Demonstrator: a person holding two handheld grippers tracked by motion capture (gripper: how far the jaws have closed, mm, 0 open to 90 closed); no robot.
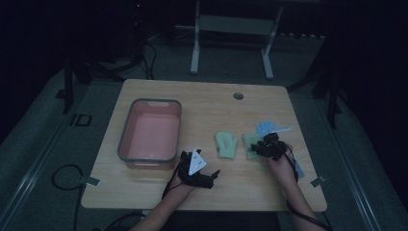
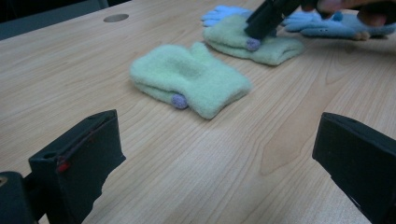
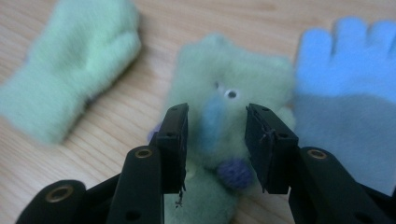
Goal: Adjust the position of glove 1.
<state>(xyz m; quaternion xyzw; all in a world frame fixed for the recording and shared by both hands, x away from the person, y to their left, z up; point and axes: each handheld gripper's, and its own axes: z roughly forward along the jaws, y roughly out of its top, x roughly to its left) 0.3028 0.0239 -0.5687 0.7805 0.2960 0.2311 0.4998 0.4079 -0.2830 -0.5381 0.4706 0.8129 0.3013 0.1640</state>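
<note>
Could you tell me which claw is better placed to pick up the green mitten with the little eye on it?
The right claw. Its jaws already straddle the green mitten with the eye, part open and not yet pressing. The left claw rests open near the table's front edge, farther off, facing the other green mitten.

Your table (image 1: 159, 183) is light wood with a grommet hole (image 1: 238, 96) near the far edge. On it you have a pink tub (image 1: 150, 133), two green mittens (image 1: 226, 145) (image 1: 251, 144) and a blue glove (image 1: 267, 127).
</note>
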